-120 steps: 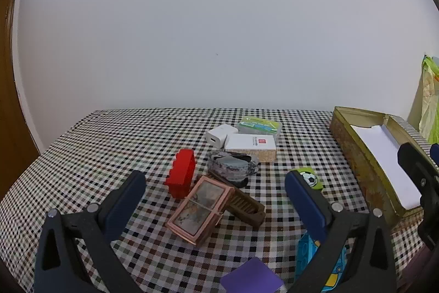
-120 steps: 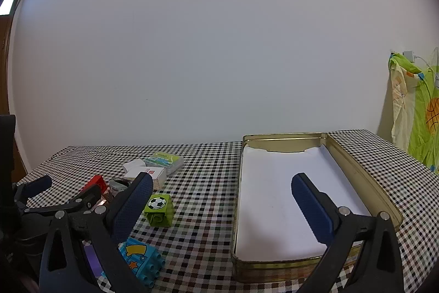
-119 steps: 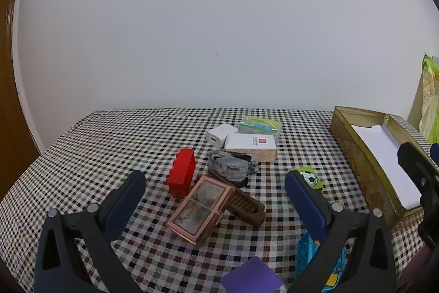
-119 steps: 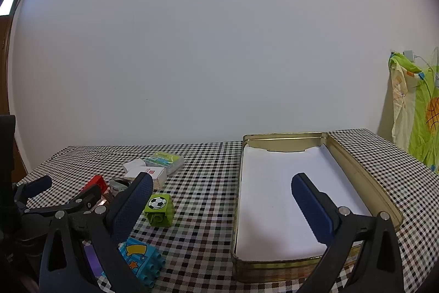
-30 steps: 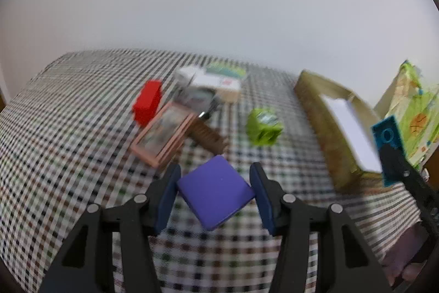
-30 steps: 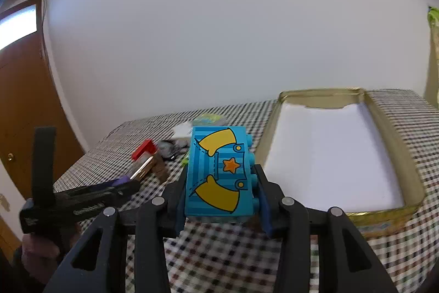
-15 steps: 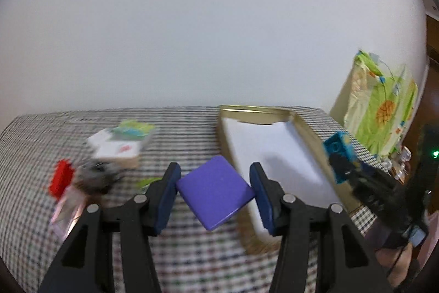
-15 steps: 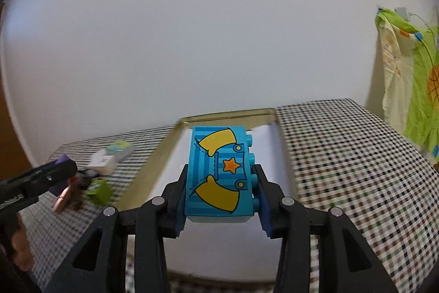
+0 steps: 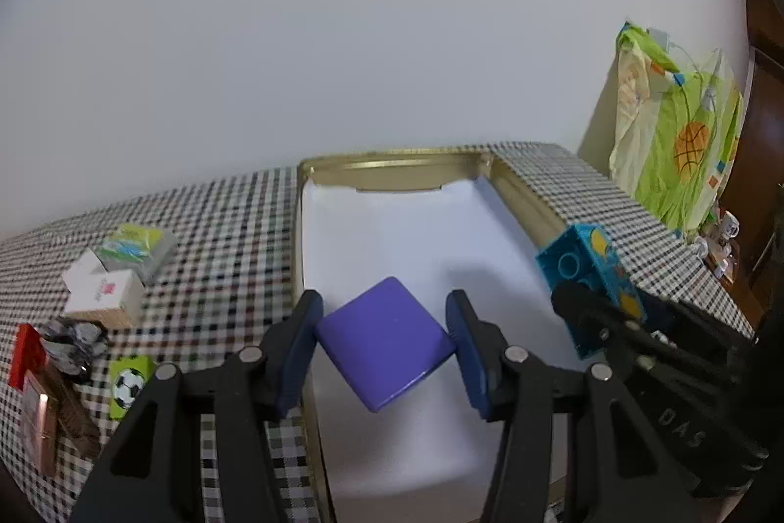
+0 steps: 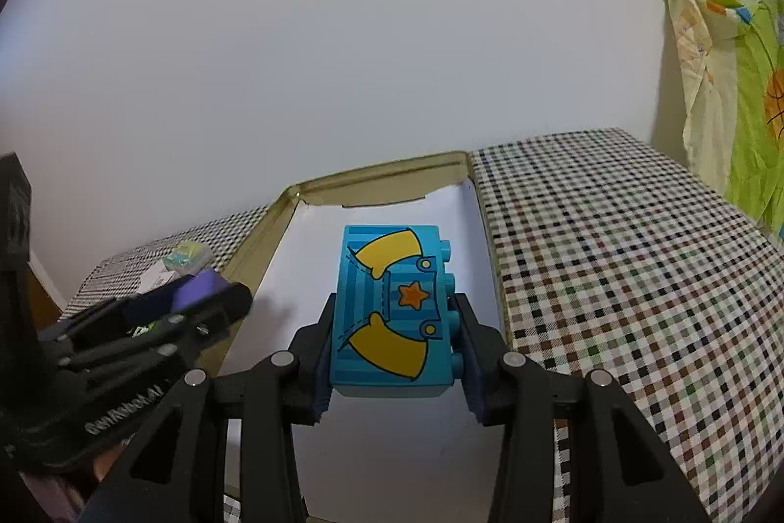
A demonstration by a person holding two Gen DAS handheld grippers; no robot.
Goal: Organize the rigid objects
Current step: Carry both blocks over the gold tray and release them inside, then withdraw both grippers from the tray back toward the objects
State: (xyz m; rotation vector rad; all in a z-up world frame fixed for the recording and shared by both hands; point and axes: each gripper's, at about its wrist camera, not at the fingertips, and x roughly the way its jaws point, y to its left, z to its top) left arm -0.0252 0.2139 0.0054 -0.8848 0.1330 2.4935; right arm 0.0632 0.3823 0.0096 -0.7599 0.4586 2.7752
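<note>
Both claws have swung over the tin (image 9: 392, 167), left claw (image 9: 384, 349) pinching the purple tile (image 9: 384, 346) (right claw (image 10: 394, 351), blue brick (image 10: 392, 312)).

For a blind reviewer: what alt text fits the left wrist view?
The left claw grips a purple square block over a gold tin lined with white paper. At right, the right claw holds a blue toy brick; small items sit left on the checkered tablecloth.
</note>
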